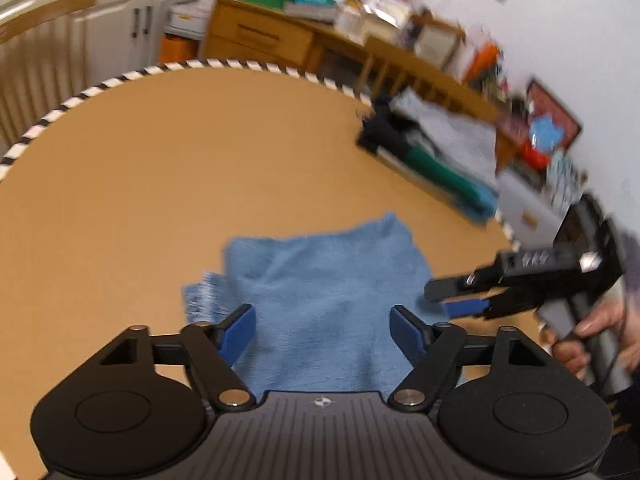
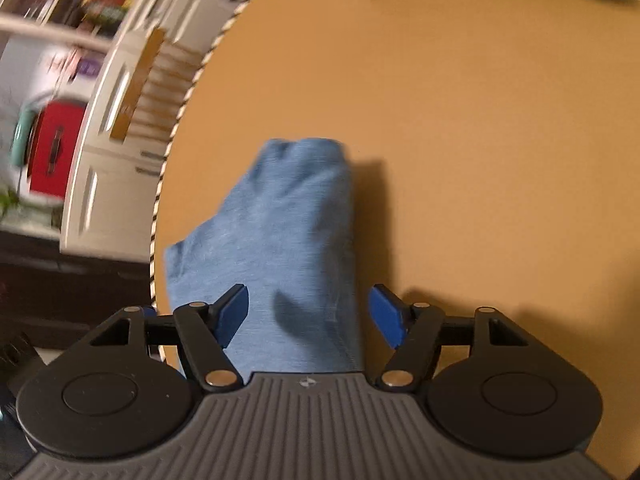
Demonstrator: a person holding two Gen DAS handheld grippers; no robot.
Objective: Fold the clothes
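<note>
On worktop (image 1: 120, 184): blue garment (image 1: 320, 292), partly folded, near edge.
Left hand-held gripper (image 1: 322, 330): jaws spread, empty.
Right hand-held gripper (image 2: 308, 316): jaws spread, empty.
Left view only: folded stack (image 1: 432, 160), far side.

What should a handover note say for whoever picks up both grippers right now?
Left gripper: open, empty, over the blue garment.
Right gripper: open, empty, at the garment's other side.
The garment lies partly folded on the round table; a stack of folded clothes sits at the far edge.
Left to do: probably finish the fold and add it to the stack.
</note>
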